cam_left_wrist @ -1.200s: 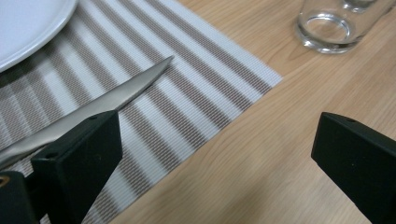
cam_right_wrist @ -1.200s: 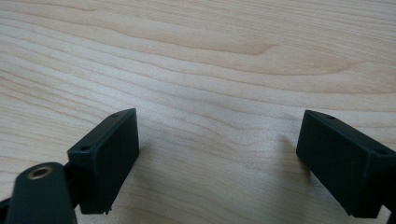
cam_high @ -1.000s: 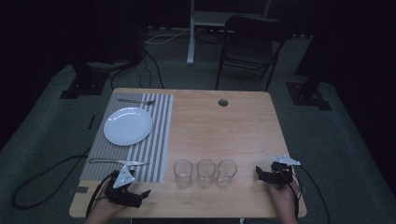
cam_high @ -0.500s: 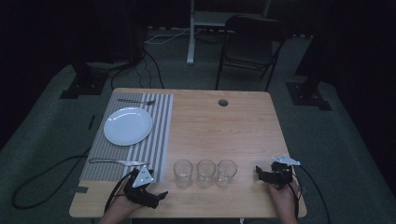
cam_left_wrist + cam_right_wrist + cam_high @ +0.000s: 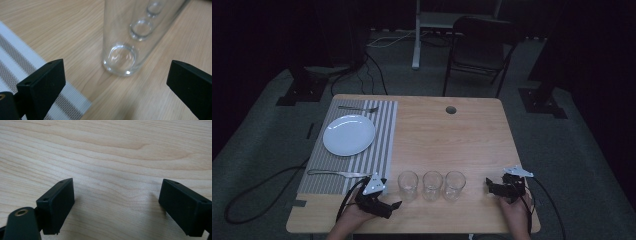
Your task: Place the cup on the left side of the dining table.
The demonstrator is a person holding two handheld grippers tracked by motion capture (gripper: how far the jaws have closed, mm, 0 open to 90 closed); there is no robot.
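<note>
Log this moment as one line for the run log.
left tool: open, facing leftmost glass, not touching | right tool: open, over bare table | three glasses in a row, upright

My left gripper (image 5: 388, 205) sat at the near edge of the table (image 5: 452, 140), just left of a row of three empty glasses (image 5: 431, 185), its jaws pointing toward the nearest one. My right gripper (image 5: 492, 186) rested near the right corner, apart from the row. A white plate (image 5: 349, 135) lay on the striped placemat (image 5: 377, 145), with a fork (image 5: 358, 108) beyond it and a knife (image 5: 332, 173) on its near side. A dark chair (image 5: 479, 45) stood behind the table.
</note>
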